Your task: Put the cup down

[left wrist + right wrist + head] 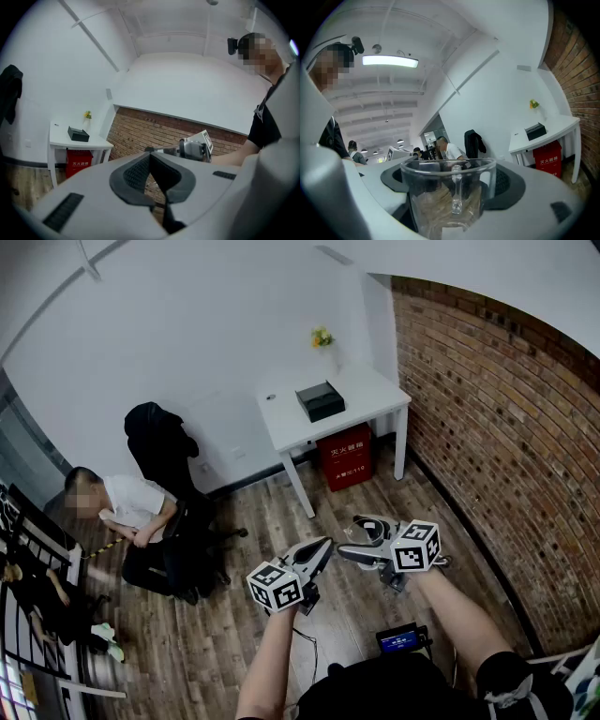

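A clear glass cup point(451, 199) with a handle stands upright between the jaws of my right gripper point(452, 180), which is shut on it. In the head view the cup point(371, 530) shows faintly at the tip of the right gripper point(361, 542), held in the air above the wooden floor. My left gripper point(322, 547) hovers just to its left, jaws together with nothing between them. In the left gripper view its dark pads point(138, 173) meet, and the right gripper point(194, 147) shows beyond them.
A white table point(370, 390) stands ahead against the wall with a black box point(321, 401) and a small yellow flower point(322, 337); a red box point(344, 457) sits under it. A brick wall point(497, 427) runs along the right. A seated person point(127, 507) and a black chair point(164, 451) are at left.
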Demonstrator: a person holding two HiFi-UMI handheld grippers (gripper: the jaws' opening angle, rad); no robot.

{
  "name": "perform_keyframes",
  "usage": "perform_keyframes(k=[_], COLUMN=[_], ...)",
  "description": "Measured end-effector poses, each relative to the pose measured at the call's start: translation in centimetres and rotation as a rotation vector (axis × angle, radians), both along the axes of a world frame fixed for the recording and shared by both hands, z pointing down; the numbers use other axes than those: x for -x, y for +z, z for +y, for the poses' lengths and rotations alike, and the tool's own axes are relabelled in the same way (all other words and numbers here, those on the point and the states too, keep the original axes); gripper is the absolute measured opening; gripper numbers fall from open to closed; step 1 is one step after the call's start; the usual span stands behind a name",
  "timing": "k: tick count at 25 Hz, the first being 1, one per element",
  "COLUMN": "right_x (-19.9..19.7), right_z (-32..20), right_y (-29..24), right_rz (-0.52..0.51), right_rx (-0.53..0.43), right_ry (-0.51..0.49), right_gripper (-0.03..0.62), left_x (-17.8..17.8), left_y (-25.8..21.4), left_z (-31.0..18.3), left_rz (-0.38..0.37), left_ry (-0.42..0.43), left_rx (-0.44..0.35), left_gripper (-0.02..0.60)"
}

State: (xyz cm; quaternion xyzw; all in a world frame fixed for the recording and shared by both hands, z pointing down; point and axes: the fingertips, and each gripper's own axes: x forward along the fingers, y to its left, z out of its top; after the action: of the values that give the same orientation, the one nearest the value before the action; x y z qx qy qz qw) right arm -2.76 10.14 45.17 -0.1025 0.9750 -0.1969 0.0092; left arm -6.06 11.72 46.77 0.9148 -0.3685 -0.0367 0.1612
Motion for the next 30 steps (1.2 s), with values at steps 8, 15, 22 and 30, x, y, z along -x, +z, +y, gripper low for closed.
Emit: perform_keyframes(k=[8, 15, 22, 30], right_x=[-0.09, -0.28, -0.32, -0.48], right_z=[0.69, 0.63, 0.44, 0.60], right_y=[-0.04, -0.27, -0.33, -0.28], right_rz=[-0.005, -0.016, -0.020, -0.022], right_rx=[0.013, 0.020, 0.026, 0.032], right_ry=[0.006, 0.016, 0.021, 0.021], right_gripper=[0.443, 0.443, 0.443, 0.443], left_x=[-0.53, -0.81, -0.72, -0.95], left_y=[0.08, 0.02, -0.06, 0.02], left_z=[0.64, 0.66, 0.47, 0.72], left_rz=[0.005, 0.002, 0.004, 0.007], left_ry=[0.031, 0.057, 0.062, 0.073], left_rx=[0.002, 0.002, 0.000, -0.002], left_gripper=[0.008, 0.008, 0.008, 0.008])
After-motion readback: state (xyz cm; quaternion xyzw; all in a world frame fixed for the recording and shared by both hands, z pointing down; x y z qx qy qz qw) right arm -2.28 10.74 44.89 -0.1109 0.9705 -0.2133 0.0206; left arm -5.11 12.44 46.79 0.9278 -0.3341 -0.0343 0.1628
